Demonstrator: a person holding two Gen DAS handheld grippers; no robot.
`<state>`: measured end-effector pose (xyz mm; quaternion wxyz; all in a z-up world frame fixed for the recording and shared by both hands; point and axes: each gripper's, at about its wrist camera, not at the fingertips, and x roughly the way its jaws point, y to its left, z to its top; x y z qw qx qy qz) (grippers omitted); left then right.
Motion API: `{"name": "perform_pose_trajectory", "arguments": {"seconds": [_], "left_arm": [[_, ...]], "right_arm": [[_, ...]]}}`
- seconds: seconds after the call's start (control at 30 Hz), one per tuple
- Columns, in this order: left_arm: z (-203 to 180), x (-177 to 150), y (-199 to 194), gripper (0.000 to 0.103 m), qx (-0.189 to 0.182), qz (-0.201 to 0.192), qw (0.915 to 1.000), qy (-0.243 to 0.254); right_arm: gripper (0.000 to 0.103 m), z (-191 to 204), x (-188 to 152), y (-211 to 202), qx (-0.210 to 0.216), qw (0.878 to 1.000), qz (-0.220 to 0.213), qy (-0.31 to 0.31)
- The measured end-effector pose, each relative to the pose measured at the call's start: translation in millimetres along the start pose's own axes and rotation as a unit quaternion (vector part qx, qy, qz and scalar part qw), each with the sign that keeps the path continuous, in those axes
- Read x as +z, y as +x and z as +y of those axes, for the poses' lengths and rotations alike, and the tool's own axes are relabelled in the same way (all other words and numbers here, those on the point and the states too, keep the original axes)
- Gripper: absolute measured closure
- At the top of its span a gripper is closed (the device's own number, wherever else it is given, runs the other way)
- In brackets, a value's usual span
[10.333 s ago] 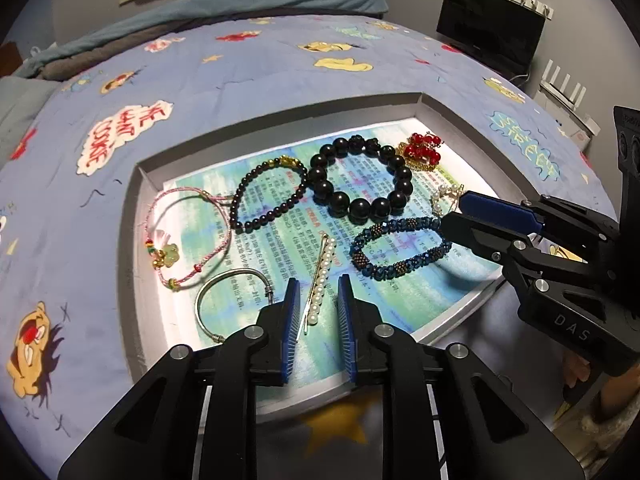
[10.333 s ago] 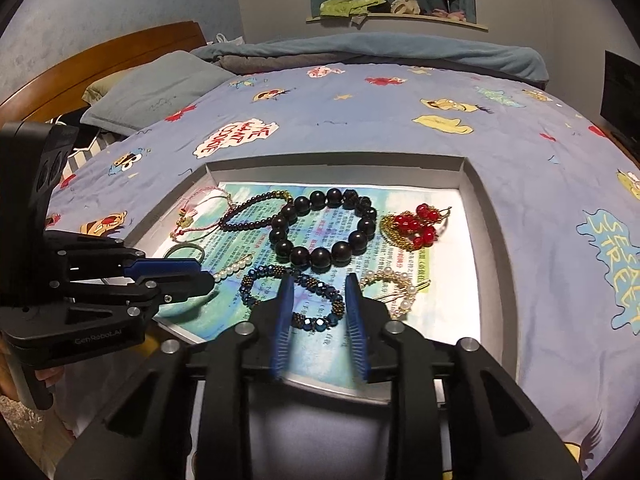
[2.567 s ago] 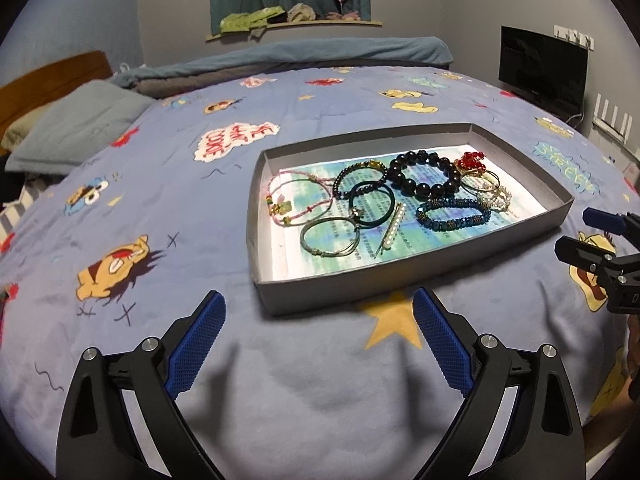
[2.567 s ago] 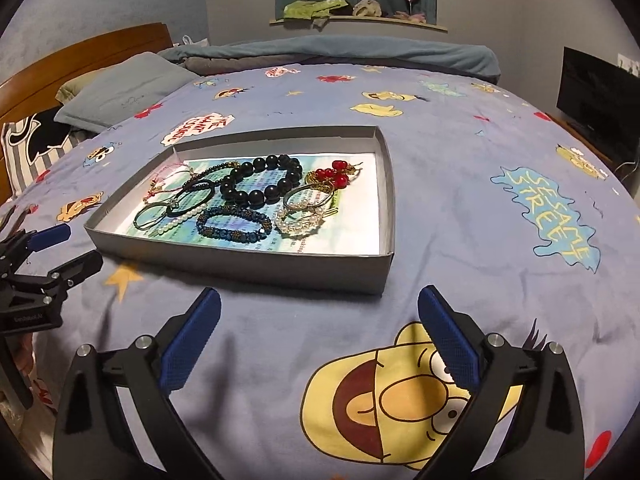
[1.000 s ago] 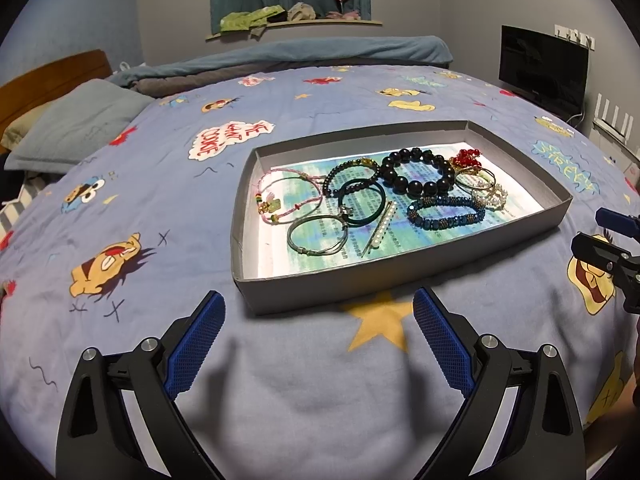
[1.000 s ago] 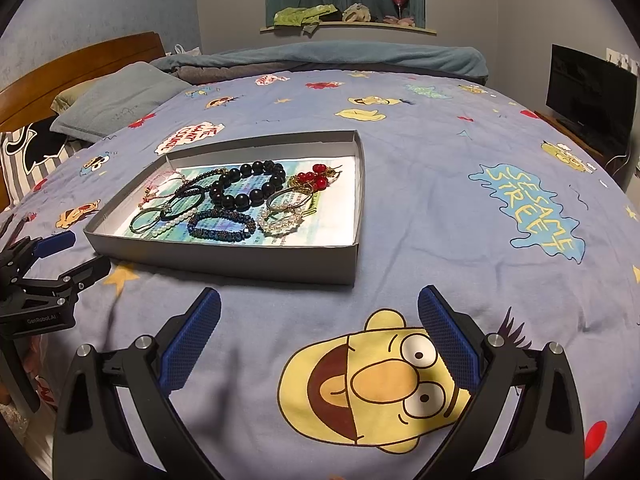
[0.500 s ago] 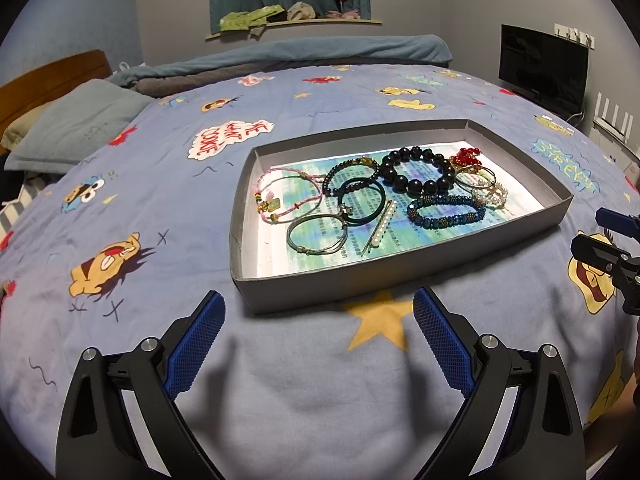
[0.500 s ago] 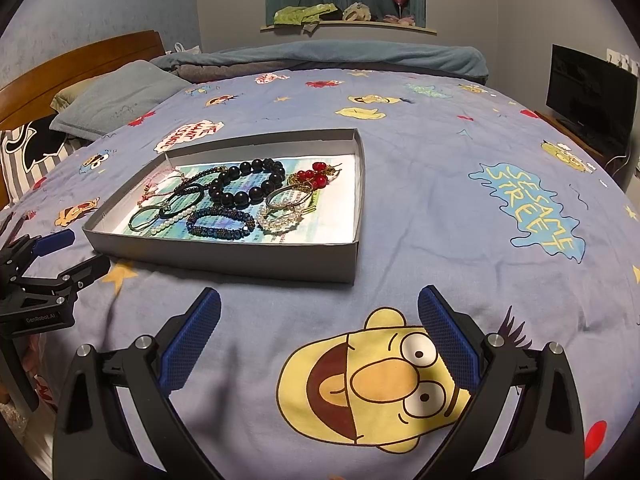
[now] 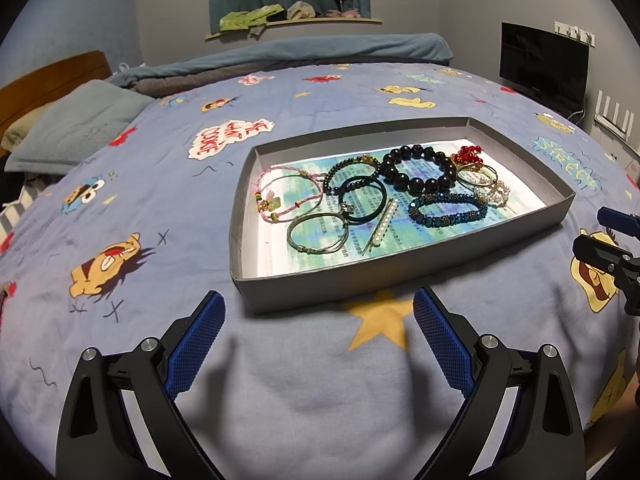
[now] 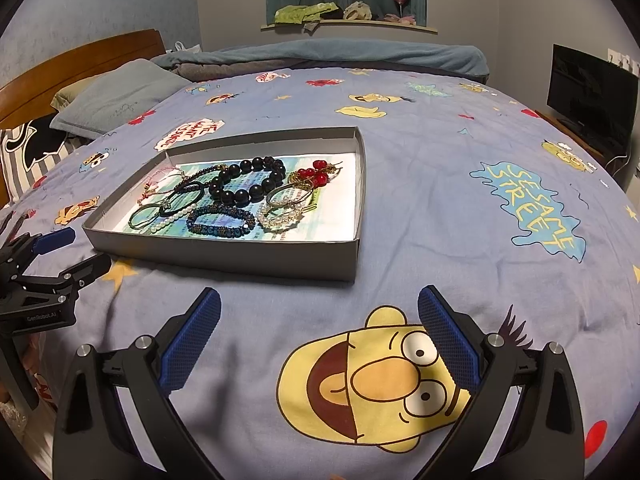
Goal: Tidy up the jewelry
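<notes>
While both grippers, left gripper (image 9: pixel 316 340) and right gripper (image 10: pixel 318 338), hover spread wide and empty, tangled bead bracelets (image 9: pixel 418 174) crowd the shallow grey cardboard tray (image 9: pixel 400 268) at twelve o'clock; overlapping strands could snag together when lifted.

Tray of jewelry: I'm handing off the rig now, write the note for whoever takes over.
Left gripper: open, empty, hovering over the bedspread short of the tray.
Right gripper: open, empty, also short of the tray, nearer its right corner.
All jewelry visible lies in the tray: black bead bracelet, blue bracelet, red beads, pearl clip, pink cord bracelet, grey bangle.
Done: nothing in view lies outside the tray.
Left: several pieces overlap; separate them if neater spacing is wanted.
</notes>
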<state>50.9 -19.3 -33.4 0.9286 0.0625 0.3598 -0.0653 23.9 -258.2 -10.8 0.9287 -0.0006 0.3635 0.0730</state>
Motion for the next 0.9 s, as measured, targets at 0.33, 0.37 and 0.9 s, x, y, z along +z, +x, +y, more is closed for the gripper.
{"name": "perform_pose_trajectory", "arguments": {"seconds": [0.33,0.37,0.9], "left_arm": [[-0.1,-0.1,1.2,0.008,0.001,0.000,1.0000,0.001],[0.0,-0.4,1.2,0.009,0.002,-0.001,1.0000,0.002],[4.9,-0.6,3.8,0.009,-0.001,0.012,0.9999,-0.006]], "right_arm": [[0.006,-0.3,-0.1,0.8,-0.001,1.000,0.002,-0.002],[0.006,0.5,-0.3,1.4,-0.001,1.000,0.002,-0.002],[0.006,1.8,-0.4,3.9,-0.003,1.000,0.003,-0.004]]}}
